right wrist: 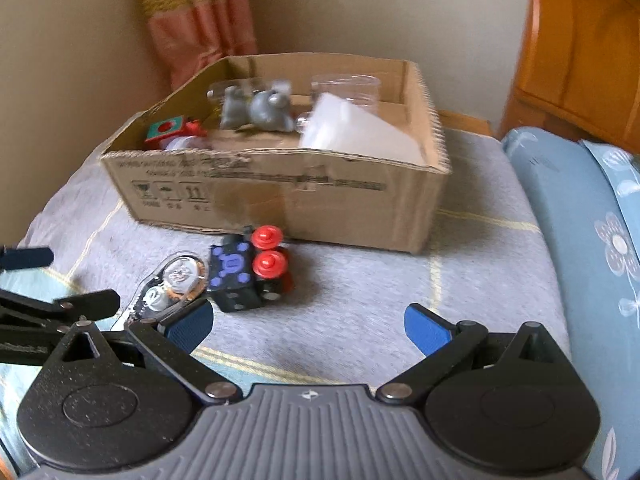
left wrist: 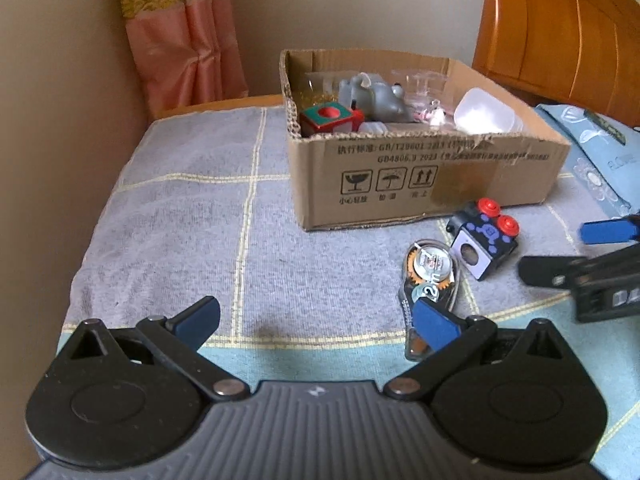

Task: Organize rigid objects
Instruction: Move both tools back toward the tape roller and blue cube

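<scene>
Both my grippers, left gripper (left wrist: 320, 320) and right gripper (right wrist: 310, 326), are wide and hold nothing. The black toy cube (right wrist: 248, 276) touches the correction tape (left wrist: 430, 284), near the cardboard box (left wrist: 420, 184) on the bed. Grasping the cube may drag the tape.

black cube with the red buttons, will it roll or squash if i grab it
The black cube looks like hard plastic with flat faces, so it probably stays stiff and won't roll. It likely feels light, going by its hollow-looking round hole. The red buttons stick out, so open fingers may grip more securely across the plain sides.
</scene>
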`<state>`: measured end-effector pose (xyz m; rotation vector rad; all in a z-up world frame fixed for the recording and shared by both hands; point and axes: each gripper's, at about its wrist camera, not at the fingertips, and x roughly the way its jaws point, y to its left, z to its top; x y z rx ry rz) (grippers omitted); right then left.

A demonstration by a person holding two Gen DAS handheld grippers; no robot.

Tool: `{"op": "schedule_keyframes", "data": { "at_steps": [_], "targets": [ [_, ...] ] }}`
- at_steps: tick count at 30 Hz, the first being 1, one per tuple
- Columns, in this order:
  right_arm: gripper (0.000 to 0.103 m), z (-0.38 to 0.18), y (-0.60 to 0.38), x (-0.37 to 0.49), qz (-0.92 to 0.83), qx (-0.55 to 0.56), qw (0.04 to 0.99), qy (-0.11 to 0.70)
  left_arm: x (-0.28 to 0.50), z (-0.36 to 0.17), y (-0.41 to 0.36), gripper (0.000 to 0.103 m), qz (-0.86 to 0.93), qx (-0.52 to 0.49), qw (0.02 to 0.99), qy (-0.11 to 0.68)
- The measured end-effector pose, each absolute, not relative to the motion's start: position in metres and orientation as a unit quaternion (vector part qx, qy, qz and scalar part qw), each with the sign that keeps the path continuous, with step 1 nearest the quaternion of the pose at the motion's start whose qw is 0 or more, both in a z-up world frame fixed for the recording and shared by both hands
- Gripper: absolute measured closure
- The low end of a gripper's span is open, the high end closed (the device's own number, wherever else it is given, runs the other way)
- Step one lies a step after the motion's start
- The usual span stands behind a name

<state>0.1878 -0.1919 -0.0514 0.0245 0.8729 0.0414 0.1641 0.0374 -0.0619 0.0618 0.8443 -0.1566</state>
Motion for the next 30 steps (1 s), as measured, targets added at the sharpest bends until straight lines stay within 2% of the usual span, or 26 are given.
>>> {"op": "schedule_keyframes", "data": {
  "at_steps": [11, 21, 30],
  "targets": [
    [0.000, -0.071, -0.173, 0.224, 0.008, -0.019, 0.905, 0.425, 0.162, -0.058, 0.049, 0.001, -0.079, 0.017, 0.911, 0.404],
    [0.000, -0.078, -0.209, 0.206, 0.013, -0.013, 0.905, 0.426, 0.157, -0.058, 0.025, 0.001, -0.144, 0.052, 0.906, 0.396],
    [0.000, -0.079, -0.213, 0.196, 0.036, -0.025, 0.910, 0.412, 0.160, -0.083, 0.014, 0.001, -0.158, 0.082, 0.890, 0.420]
  ]
}}
